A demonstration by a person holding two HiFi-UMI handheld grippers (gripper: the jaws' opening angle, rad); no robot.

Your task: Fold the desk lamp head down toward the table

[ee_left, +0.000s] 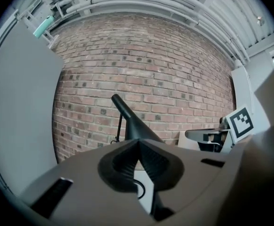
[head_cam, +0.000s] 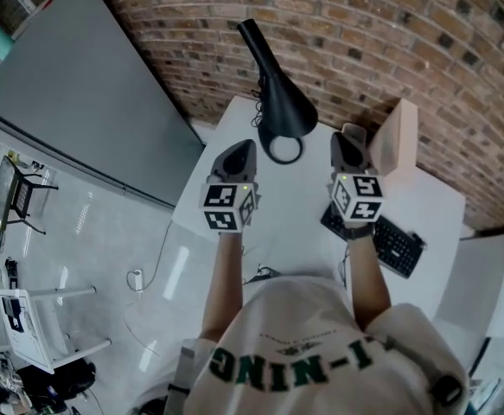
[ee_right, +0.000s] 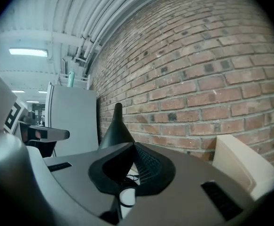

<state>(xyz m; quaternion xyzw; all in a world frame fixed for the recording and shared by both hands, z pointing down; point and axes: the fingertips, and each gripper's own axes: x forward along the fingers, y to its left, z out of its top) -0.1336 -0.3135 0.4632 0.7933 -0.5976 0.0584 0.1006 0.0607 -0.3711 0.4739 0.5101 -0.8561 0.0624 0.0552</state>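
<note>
Both left tool [head_cam: 239, 150] and right tool [head_cam: 348, 138] are pressed together, empty; a hard shove could tip the lamp [head_cam: 282, 102] over.

Left gripper [head_cam: 243, 147], right gripper [head_cam: 348, 135] (jaws together)

Black keyboard [head_cam: 381, 236] on the white table's [head_cam: 290, 210] right edge, beige block [head_cam: 396, 137] at its back right corner, brick wall [head_cam: 364, 33] behind it, grey panel [head_cam: 79, 93] to its left

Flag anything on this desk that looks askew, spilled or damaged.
Nothing stands out. The black desk lamp stands on the white table with its head raised, the keyboard lies flat to its right, and nothing is spilled or broken. The left gripper and right gripper are both shut and empty.
</note>
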